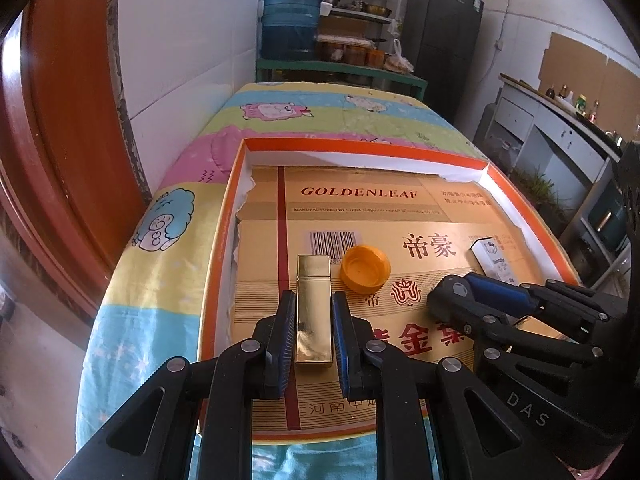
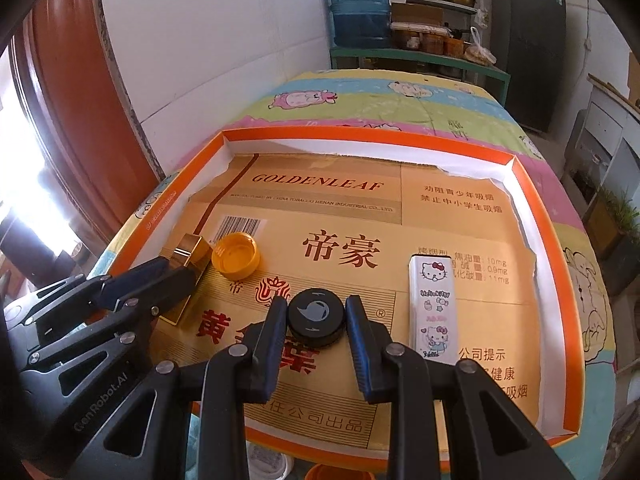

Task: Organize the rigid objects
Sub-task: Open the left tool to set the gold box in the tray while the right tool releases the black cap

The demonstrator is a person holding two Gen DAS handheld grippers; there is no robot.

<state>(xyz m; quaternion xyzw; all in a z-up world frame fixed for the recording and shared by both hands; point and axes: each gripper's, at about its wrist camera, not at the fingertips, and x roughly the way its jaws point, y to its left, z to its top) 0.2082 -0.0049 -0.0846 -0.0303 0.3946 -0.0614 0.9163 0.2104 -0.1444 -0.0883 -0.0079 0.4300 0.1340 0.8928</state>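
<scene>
A gold rectangular box [image 1: 313,312] lies in the orange-rimmed tray [image 1: 360,148], between the fingers of my left gripper [image 1: 314,336]; the jaws stand close on both sides, with a thin gap showing. An orange cap [image 1: 365,268] lies just right of it, open side up. In the right wrist view a black round lid [image 2: 317,317] sits between the fingers of my right gripper [image 2: 316,332], with small gaps on each side. A white Hello Kitty box [image 2: 434,306] lies to its right. The gold box [image 2: 188,258] and orange cap [image 2: 235,256] show at left.
The tray [image 2: 560,240] is lined with yellow Goldenleaf cardboard and rests on a table with a cartoon cloth [image 1: 160,248]. A wall and a brown door [image 1: 60,120] stand at left. A blue water jug [image 1: 290,20] and shelves stand behind.
</scene>
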